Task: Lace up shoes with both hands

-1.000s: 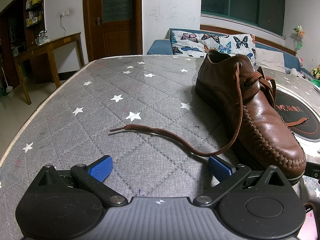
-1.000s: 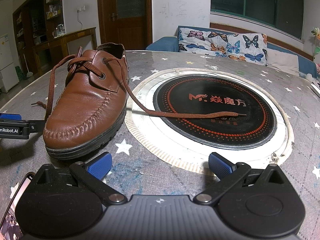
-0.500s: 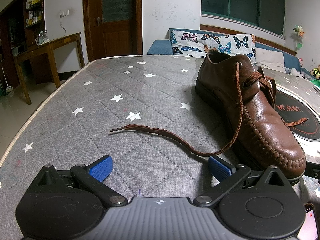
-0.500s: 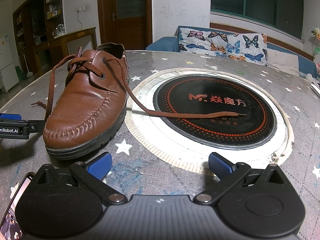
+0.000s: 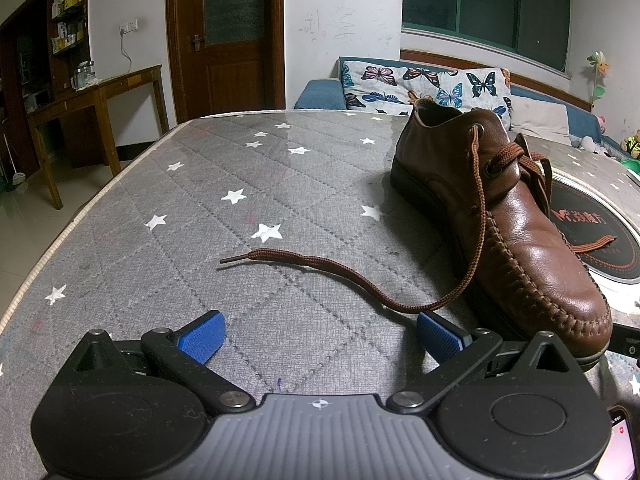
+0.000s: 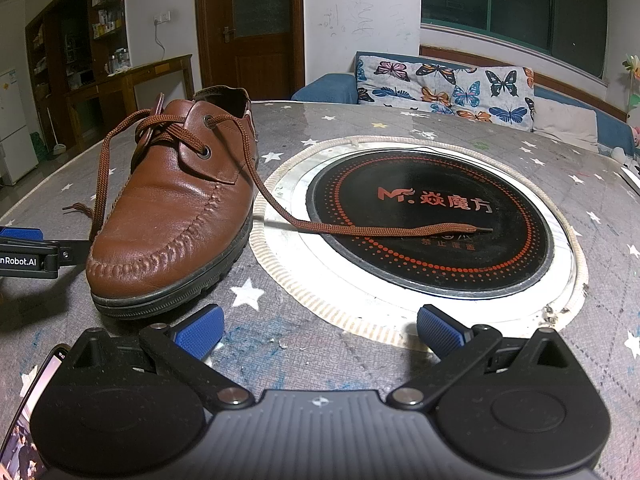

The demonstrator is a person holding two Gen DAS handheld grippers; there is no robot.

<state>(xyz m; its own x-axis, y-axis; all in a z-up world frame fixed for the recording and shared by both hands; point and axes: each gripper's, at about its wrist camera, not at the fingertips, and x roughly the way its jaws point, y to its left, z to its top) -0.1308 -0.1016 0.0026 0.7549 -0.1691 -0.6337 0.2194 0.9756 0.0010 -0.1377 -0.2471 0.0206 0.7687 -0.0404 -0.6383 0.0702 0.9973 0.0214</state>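
Two grippers: both with blue-padded fingers spread wide, nothing between them
Left gripper (image 5: 320,334): low centre of the left wrist view, hovering over the grey star-print table cover (image 5: 200,208); its right pad (image 5: 438,336) sits just beside the lace loop, contact unclear
Right gripper (image 6: 318,330): low centre of the right wrist view, fingers parted over the cover near the pale rim of the round cooktop (image 6: 432,220)
Shoe (image 5: 508,232): brown leather, right half of the left wrist view, toe toward the lower right; in the right wrist view it stands in the left half, toe toward the camera, sole on the cover just beside the cooktop rim
Left lace end (image 5: 304,258): hangs from the top eyelet down the shoe's side, curves along the cover, tip lying at centre frame, well apart from the shoe
Right lace end (image 6: 384,230): runs from the eyelet across the rim and lies flat on the black glass, tip at centre right
Laces over the tongue: crossed, not tied
Phone (image 6: 28,420): lit screen at the lower left edge of the right wrist view
Background: butterfly cushion (image 5: 428,84) upper centre right, wooden door (image 5: 228,32) upper left of centre
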